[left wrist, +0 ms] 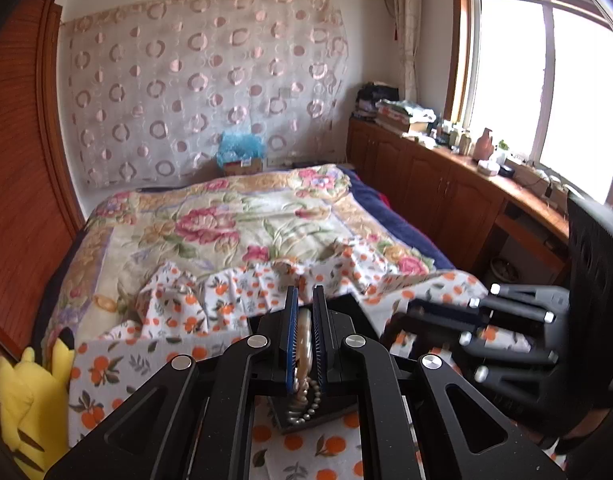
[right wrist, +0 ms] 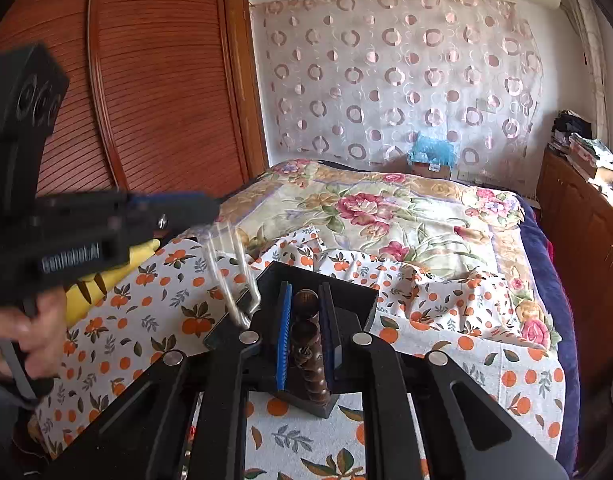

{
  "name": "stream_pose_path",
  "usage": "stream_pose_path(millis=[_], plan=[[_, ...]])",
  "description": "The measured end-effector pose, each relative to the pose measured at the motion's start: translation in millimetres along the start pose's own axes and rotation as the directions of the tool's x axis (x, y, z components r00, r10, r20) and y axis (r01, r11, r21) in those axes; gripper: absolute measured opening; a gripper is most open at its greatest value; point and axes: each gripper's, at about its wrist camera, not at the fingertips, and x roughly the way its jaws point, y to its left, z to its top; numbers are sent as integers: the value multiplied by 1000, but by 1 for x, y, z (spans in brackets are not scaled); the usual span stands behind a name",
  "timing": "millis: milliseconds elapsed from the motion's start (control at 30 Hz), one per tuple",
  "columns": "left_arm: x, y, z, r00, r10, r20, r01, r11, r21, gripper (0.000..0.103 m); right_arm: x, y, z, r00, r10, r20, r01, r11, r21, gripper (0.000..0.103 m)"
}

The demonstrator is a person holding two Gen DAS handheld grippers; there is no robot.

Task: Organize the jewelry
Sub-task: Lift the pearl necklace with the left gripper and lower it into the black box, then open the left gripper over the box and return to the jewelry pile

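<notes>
Bedroom setup: orange-print cloth [right wrist: 146,320] spread over the near end of a floral bedspread [right wrist: 406,216], black jewelry box [right wrist: 346,280] sitting on the cloth near its front edge.

Pearl strand [left wrist: 304,400]: clamped in my left claw [left wrist: 305,300], pads nearly together on it, loose end of the beads drooping below the jaws. From the right wrist view it hangs as a blurred pale loop [right wrist: 234,280] off the box's left edge, touching or just over the rim; I can't tell which.

Brown wooden bead bracelet [right wrist: 306,328]: pinched in my right claw [right wrist: 306,292], narrow grip, beads stacked between the blue pads [right wrist: 284,320], directly over the box's open tray.

Step in hand, my read: seat each piece in its slot. Neither is down yet.

To do it well:
- Bring the pearl loop fully inside the left rim before lowering, else it snags or drapes outside.
- Lower until the hanging end pools on the tray floor, then open. No dropping from height; beads bounce.
- One claw at a time. They're close together over a small box.
- Box sits on loose cloth, so no side load on its walls.

Outward: yellow plush [left wrist: 22,400] at the bed's left edge, wood cabinets [left wrist: 426,184] along the right, window [left wrist: 546,92] beyond.
</notes>
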Motion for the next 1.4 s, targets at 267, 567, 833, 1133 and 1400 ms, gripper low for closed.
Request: stream_pose_path(millis=[267,567,833,1133,1400], plan=[[-13,12,-49,999,-5,-37,5,1000,-9,7,17,1,-3,1000,-15,-25,16,1000,18,15],[-37,14,-105,996,-26,-83,24,999,-21,7,2,10,-17,1000,-10,-5,10,1000,14,33],[-63,9,-146,994,-52,-98,48,998,-38,8,-43,34,-74,1000,8,-20,-9,1000,-6,33],[-83,2,-181,990,-71,-125,65,997,-51,8,-69,60,-135,997,42,-63,-41,999,5,42],[-86,-7,-200,987,-63,-151,59,998,-30,19,-60,76,-168,988,83,-127,-80,996,27,66]])
